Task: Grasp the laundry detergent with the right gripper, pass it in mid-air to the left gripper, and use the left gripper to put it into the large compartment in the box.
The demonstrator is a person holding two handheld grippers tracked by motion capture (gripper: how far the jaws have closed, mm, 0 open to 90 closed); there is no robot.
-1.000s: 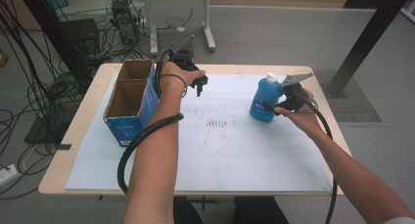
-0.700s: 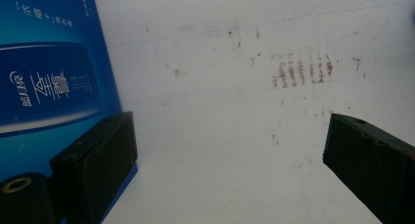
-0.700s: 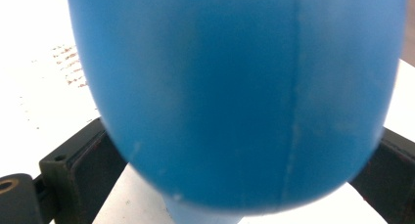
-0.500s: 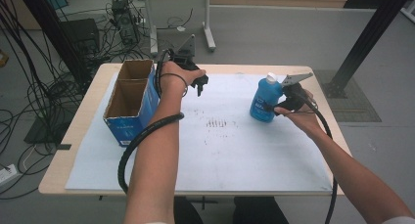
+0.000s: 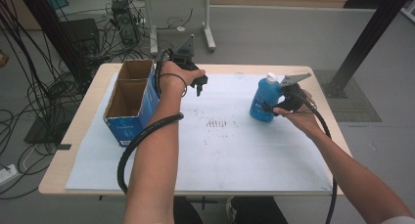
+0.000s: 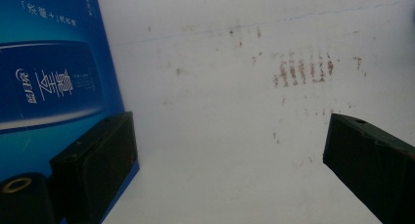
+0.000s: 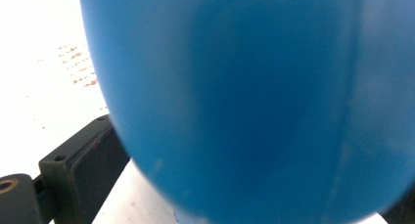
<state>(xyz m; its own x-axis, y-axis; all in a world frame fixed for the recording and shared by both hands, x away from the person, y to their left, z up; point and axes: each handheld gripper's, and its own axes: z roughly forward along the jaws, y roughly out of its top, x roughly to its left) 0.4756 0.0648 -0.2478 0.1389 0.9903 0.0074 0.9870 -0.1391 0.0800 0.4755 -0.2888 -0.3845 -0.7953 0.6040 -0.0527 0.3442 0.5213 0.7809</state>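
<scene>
The blue plastic bottle with a white cap [image 5: 265,100] stands upright on the right part of the white sheet [image 5: 235,150] that covers the counter [image 5: 78,136]. In the right gripper view its rounded blue body [image 7: 254,101] sits very close to the camera and out of focus, between the two black jaws, one of which rises at the lower left with its inner face against the bottle's side. The right hand-held gripper [image 5: 279,105] reaches the bottle from the right, and its jaws are clamped on the lower half of the bottle's body. The person's right hand [image 5: 299,114] grips the tool just behind it, and a black cable trails back along the forearm.

Well apart from the bottle, on the left part of the sheet, stands an open-topped blue cardboard box with a brown inside [image 5: 131,102]. The left hand-held gripper [image 5: 199,83] is held just beside the box's right side, near its far end, pointing down toward the sheet. In the left gripper view its jaws stand wide apart with nothing between them except the bare white sheet; the printed blue wall of the box [image 6: 54,77] lies just beside one jaw. A patch of small reddish-brown marks [image 5: 219,123] stains the sheet between the box and the bottle.
</scene>
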